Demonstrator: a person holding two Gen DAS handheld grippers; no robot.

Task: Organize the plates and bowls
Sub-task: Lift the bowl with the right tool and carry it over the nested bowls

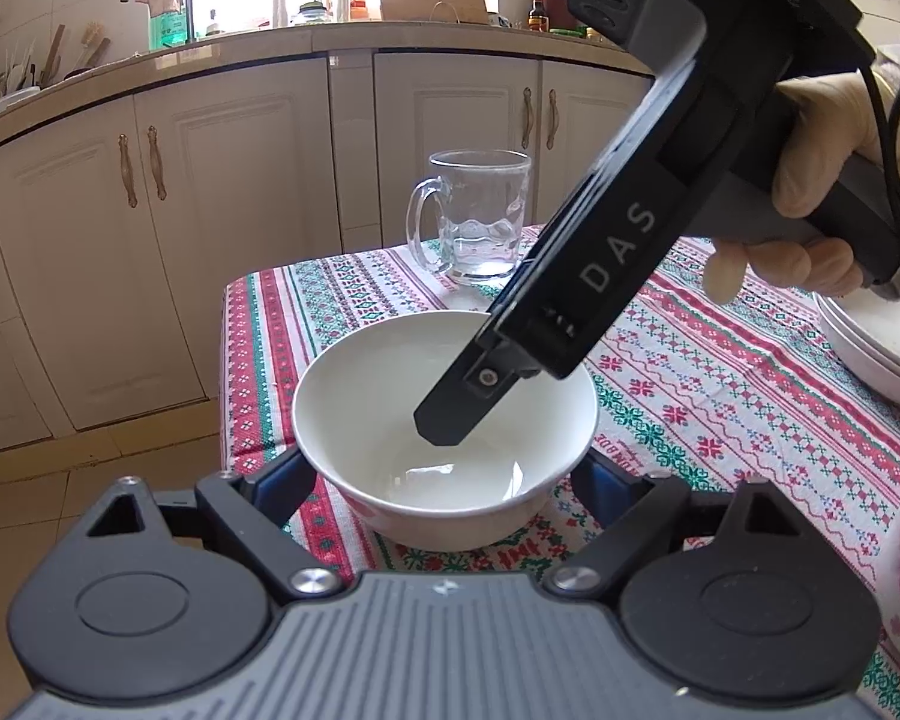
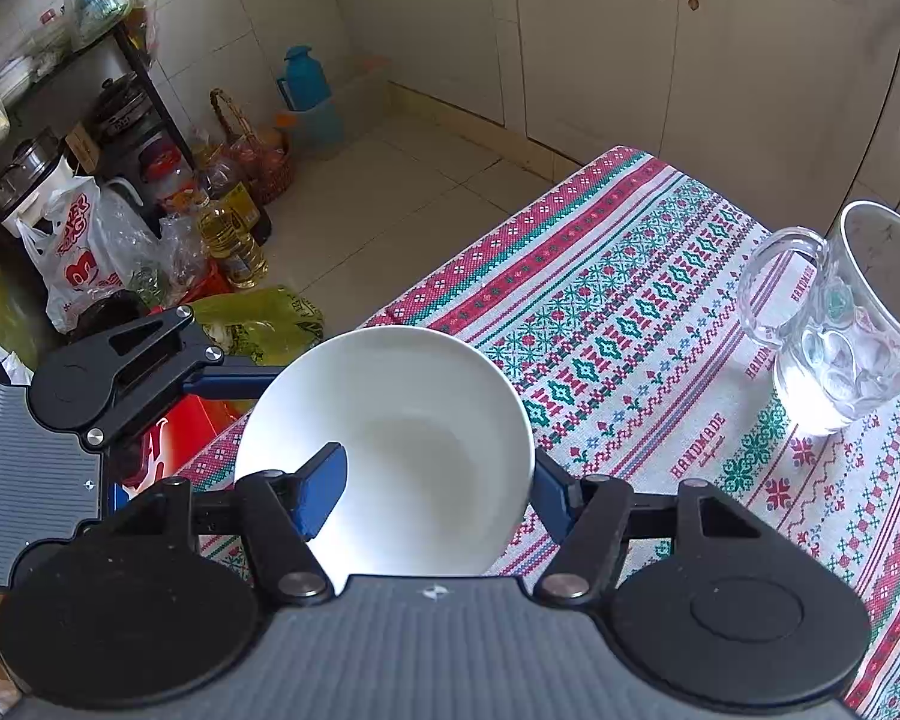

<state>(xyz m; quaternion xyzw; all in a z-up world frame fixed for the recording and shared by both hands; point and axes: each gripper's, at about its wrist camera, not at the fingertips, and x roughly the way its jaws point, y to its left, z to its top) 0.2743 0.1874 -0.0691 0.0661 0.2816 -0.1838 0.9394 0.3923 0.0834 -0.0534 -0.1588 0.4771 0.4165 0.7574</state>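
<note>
Starting with what is hidden: the fingertips of the left gripper are lost behind the white bowl. They are seen flanking it on both sides, spread about as wide as the bowl. Whether the pads press on its wall cannot be told.

The bowl is set near the corner of the patterned tablecloth, right in front of both grippers. From above, the right gripper is angled down steeply into it by a gloved hand. One blue finger is seen inside the bowl and the other outside its wall, and the bowl's side is pinched between them.

Nothing but that finger is held in the bowl. A glass mug is stood further back on the cloth, well apart; its contents cannot be made out. A stack of white plates is cut off at the right edge.
</note>
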